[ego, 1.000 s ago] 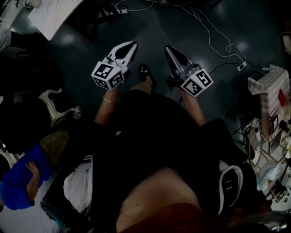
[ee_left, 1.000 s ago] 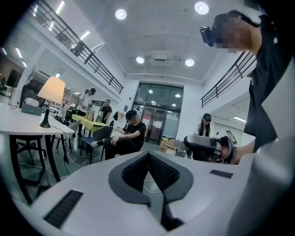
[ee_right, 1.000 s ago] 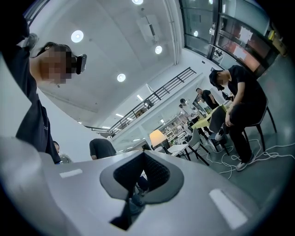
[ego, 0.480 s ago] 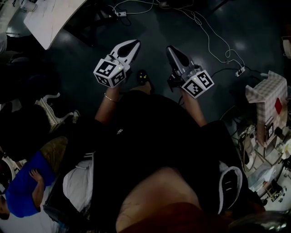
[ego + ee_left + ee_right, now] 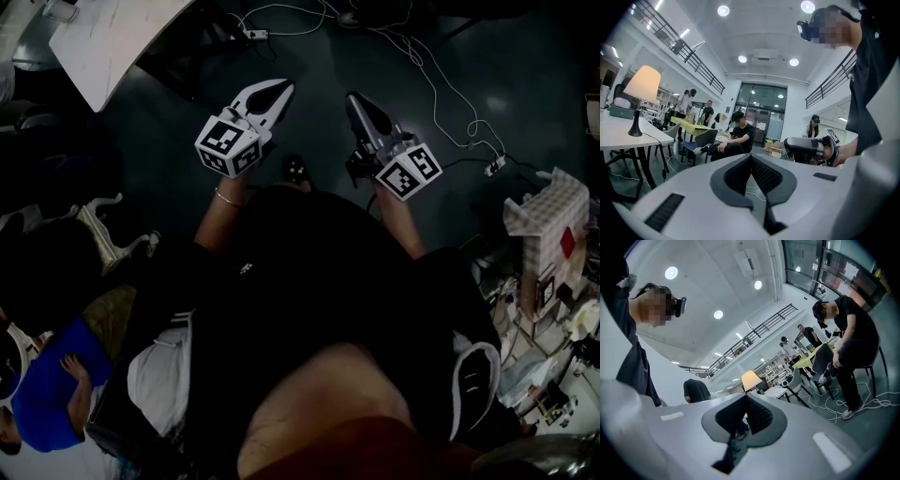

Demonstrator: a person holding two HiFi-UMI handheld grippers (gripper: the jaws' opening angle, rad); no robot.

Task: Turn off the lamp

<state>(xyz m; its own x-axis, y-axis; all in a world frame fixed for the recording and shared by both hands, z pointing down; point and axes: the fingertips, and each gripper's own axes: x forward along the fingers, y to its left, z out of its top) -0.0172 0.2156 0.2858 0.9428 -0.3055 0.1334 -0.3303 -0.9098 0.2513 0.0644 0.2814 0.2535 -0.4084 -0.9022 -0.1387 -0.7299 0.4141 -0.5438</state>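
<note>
The lamp (image 5: 643, 83) has a glowing cream shade on a thin dark stand. In the left gripper view it stands on a white table (image 5: 618, 137) at the far left. The right gripper view shows the lamp (image 5: 751, 379) small and far off, lit, just above the jaws. My left gripper (image 5: 274, 92) and right gripper (image 5: 353, 99) are held side by side over the dark floor, well away from the lamp. Both are shut, with nothing between the fingers. My left gripper (image 5: 751, 157) points into the hall, and the right gripper (image 5: 808, 148) shows beside it.
A corner of a white table (image 5: 105, 45) lies ahead on the left. Cables (image 5: 441, 86) and a power strip (image 5: 495, 166) trail over the floor ahead on the right. A checked box (image 5: 555, 220) and clutter stand at the right. Seated people (image 5: 736, 138) and chairs (image 5: 704, 140) fill the hall.
Both grippers have moved forward together, still shut. The floor, the cables and the table corner have slid toward me in the head view.
</note>
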